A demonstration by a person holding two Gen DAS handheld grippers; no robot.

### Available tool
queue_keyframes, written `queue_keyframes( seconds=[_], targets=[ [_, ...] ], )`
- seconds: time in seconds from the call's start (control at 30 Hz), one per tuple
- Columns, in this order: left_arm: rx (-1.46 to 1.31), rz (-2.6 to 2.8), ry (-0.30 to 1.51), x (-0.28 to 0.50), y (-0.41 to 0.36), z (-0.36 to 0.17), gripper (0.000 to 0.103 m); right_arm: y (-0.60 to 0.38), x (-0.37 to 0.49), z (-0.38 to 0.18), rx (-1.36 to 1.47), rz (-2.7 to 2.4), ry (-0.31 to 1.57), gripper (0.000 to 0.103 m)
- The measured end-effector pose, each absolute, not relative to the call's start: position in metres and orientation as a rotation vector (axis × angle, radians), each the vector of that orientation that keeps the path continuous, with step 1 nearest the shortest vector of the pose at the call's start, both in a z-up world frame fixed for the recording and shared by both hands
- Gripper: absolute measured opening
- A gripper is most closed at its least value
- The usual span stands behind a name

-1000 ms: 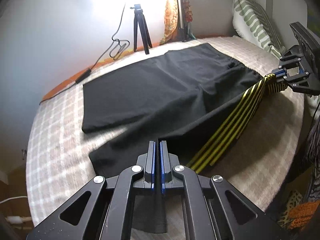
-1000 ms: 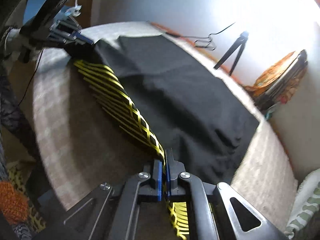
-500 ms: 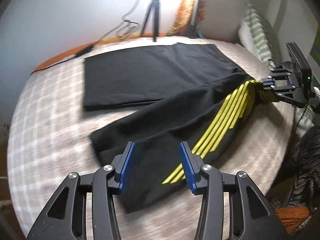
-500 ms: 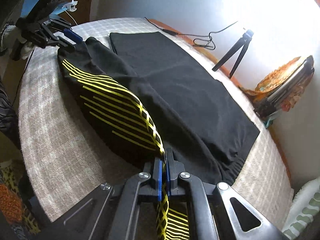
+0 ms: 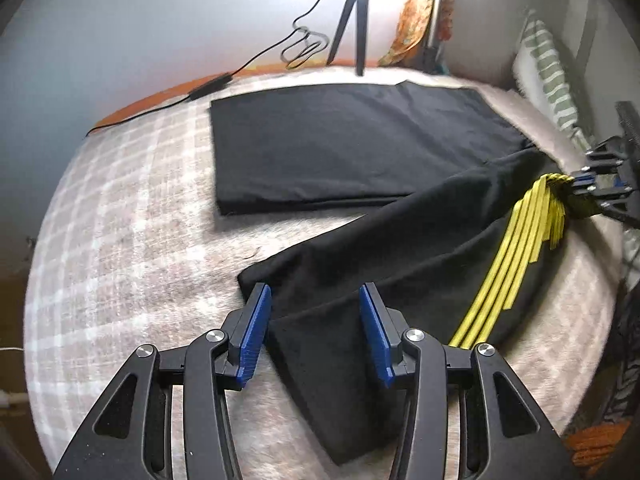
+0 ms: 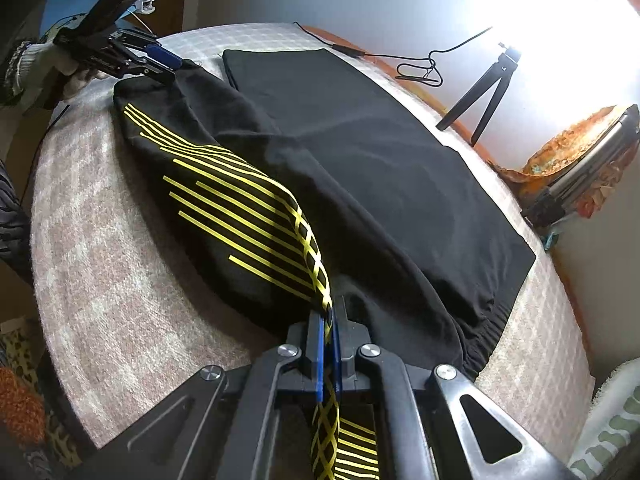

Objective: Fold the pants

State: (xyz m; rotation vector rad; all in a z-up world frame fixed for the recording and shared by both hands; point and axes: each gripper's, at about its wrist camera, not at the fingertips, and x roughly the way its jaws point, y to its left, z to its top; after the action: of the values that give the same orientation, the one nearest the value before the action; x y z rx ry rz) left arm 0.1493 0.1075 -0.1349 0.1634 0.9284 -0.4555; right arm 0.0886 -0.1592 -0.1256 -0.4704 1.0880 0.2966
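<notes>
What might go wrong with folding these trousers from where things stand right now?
The right gripper alone pinches the pants at the yellow-striped waist, so a pull might drag the near leg crooked across the blanket. The left gripper is open over the hem; it may close on one layer only. The near leg lies splayed and already creased.

Black yellow-striped pants (image 5: 400,248) lie spread, unfolded, on the bed.

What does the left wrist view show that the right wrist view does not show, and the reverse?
Only the left wrist view shows the hem of the near leg lying between the open fingers of the left gripper. Only the right wrist view shows the elastic waistband and the right gripper shut on the yellow-striped fabric. Both show the black pants, the tripod and the checked bed cover.
</notes>
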Motion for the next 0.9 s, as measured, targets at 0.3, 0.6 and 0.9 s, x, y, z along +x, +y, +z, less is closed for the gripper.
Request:
queue_keyframes(
  seconds=[0.3,0.6,0.9],
  targets=[
    [0.188,-0.466,0.902,0.129,0.105,-0.136,0.016,-0.161,0.093,-0.129,-0.459,0.288,1.086,0.0],
    [0.156,-0.493,0.834,0.115,0.1,-0.118,0.004,-0.156,0.086,-0.123,-0.456,0.264,1.061,0.0],
    [0.095,-0.476,0.755,0.125,0.106,-0.08,0.004,-0.168,0.091,-0.089,-0.44,0.219,0.988,0.0]
  ],
)
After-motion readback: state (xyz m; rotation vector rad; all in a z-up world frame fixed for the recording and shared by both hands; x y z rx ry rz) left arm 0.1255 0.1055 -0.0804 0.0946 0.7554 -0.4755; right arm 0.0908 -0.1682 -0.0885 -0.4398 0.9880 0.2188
